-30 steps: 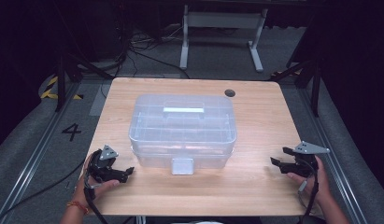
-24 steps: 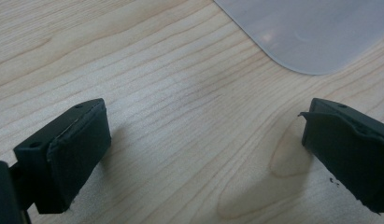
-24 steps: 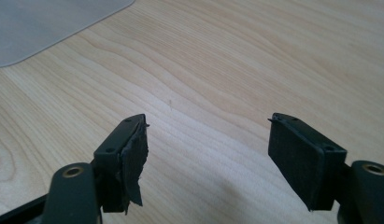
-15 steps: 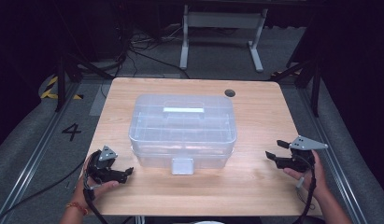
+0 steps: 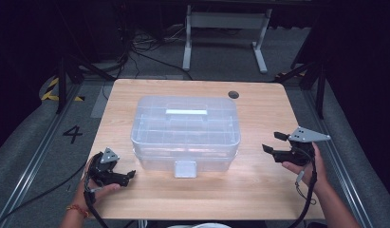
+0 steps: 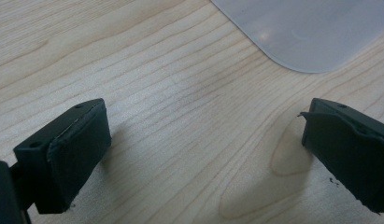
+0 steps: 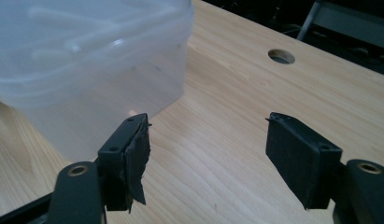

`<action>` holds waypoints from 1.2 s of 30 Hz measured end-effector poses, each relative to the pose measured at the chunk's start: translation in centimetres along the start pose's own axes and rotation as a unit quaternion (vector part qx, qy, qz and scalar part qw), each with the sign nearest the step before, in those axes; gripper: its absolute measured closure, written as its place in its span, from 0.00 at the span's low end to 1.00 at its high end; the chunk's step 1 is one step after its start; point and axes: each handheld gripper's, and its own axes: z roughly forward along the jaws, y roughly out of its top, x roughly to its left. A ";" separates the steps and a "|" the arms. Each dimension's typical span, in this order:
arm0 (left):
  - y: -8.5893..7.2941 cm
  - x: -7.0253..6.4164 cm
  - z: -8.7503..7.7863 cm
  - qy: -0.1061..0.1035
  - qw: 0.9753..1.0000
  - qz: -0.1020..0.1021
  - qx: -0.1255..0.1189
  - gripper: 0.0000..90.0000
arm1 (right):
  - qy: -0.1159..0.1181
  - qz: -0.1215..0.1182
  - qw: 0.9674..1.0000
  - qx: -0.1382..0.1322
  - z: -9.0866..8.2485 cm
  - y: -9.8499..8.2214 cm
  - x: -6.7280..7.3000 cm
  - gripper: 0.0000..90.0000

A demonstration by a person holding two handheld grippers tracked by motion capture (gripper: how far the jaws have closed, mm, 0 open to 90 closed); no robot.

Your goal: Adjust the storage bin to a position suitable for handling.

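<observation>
Centrally, a translucent, round-cornered plastic box (image 5: 185, 130) sits on wood-grain table (image 5: 259, 190).

The storage box (image 5: 185, 130) is translucent, frosted plastic, smooth, with a faint sheen on lid and walls. The table (image 5: 259, 190) has a light wood-grain top, smooth and matt. The left gripper (image 6: 203, 154) and right gripper (image 7: 206, 158) carry matt black pads, the right one's edge ragged. A grey, dull plate (image 5: 308, 135) tops the right gripper.
</observation>
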 end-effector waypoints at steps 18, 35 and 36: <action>0.1 0.1 0.1 -0.006 1.000 0.001 0.001 0.01 | 0.015 -0.032 0.999 -0.029 0.8 6.0 1.1 0.35; 0.1 0.1 0.1 -0.005 1.000 0.002 0.001 0.01 | 0.032 -0.052 0.997 -0.046 1.5 9.6 2.0 0.36; 0.1 0.1 0.1 -0.006 1.000 0.002 0.000 0.01 | 0.033 -0.055 0.997 -0.047 1.6 9.8 2.1 0.36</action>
